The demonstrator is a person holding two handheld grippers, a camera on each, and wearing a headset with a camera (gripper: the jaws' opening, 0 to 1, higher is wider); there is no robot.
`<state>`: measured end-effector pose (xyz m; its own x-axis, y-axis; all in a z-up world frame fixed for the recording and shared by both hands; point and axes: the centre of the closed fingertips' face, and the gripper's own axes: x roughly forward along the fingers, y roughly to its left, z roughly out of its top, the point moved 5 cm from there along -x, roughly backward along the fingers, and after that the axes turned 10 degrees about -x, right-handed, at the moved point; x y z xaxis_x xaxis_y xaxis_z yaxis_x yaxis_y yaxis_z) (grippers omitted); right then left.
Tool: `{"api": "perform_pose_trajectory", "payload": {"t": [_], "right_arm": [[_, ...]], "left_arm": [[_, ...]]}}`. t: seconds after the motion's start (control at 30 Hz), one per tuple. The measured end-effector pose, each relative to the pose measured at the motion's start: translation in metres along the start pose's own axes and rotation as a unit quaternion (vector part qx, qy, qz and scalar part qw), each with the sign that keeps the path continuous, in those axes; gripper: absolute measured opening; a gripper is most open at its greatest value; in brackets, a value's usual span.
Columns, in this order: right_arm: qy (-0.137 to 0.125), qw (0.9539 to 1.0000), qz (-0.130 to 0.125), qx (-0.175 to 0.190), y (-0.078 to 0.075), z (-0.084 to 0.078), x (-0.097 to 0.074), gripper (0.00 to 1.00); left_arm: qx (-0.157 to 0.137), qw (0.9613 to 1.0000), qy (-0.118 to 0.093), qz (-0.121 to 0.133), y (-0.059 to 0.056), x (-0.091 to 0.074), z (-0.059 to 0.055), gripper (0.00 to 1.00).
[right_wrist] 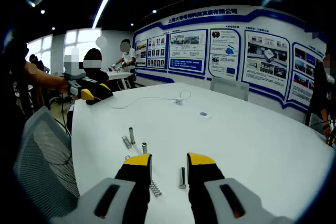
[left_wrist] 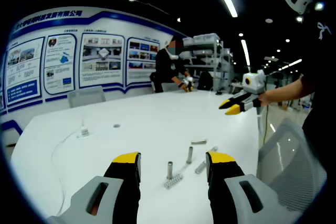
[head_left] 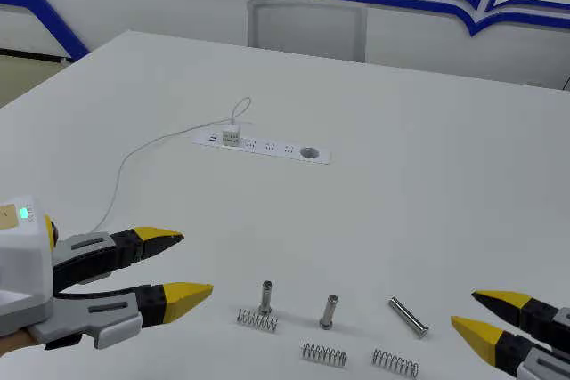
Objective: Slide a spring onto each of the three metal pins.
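0 of 3 done: springs [head_left: 323, 354] lie loose beside the pins [head_left: 328, 310]. The left gripper [head_left: 183, 264] and right gripper [head_left: 476, 311] are both parted and empty, so all three remain.

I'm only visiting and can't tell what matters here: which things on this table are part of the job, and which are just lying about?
Part of the job:
- three metal pins, two upright, one lying flat
- three springs beside them
- left tool and right tool, both open

Just lying about:
- power strip
- plugged-in charger
- chair
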<state>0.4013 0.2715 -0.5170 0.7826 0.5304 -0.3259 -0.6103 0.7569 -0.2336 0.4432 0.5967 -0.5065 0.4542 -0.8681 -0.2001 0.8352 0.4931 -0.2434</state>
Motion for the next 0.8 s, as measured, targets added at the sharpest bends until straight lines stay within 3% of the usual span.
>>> {"api": "perform_pose_trajectory", "payload": {"t": [0.1,0.13,0.2,0.4,0.5,0.53,0.57,0.67,0.8], "right_arm": [[0.012,0.9994,0.003,-0.033,0.0,0.005,0.0,0.45],[0.012,0.9994,0.003,-0.034,0.0,0.007,0.0,0.49],[0.01,0.999,0.006,-0.042,0.003,0.01,-0.001,0.52],[0.008,0.9998,0.005,-0.018,0.005,0.008,-0.011,0.63],[-0.002,0.9996,-0.018,0.02,0.001,0.006,-0.019,0.69],[-0.011,0.9987,-0.043,0.026,-0.004,0.006,-0.023,0.72],[-0.017,0.998,-0.052,0.031,-0.005,0.006,-0.025,0.75],[-0.031,0.9963,-0.06,0.053,-0.006,0.005,-0.032,0.78],[-0.011,0.9978,-0.05,0.043,0.0,0.002,-0.036,0.81]], "left_arm": [[0.023,0.9997,-0.008,-0.009,-0.004,0.0,0.01,0.58],[0.047,0.9988,0.005,-0.009,-0.003,0.0,0.01,0.6],[0.064,0.9976,0.025,-0.01,-0.001,0.001,0.009,0.66],[0.033,0.9988,0.035,-0.002,0.007,0.002,0.008,0.9],[0.012,0.9994,0.031,0.009,0.01,0.001,0.006,1.0],[0.014,0.9994,0.029,0.013,0.011,0.001,0.006,1.0],[0.015,0.9994,0.029,0.016,0.012,0.001,0.006,1.0],[0.015,0.9995,0.023,0.018,0.01,-0.002,0.008,1.0],[0.018,0.9995,0.014,0.021,0.009,-0.005,0.012,1.0]]}}
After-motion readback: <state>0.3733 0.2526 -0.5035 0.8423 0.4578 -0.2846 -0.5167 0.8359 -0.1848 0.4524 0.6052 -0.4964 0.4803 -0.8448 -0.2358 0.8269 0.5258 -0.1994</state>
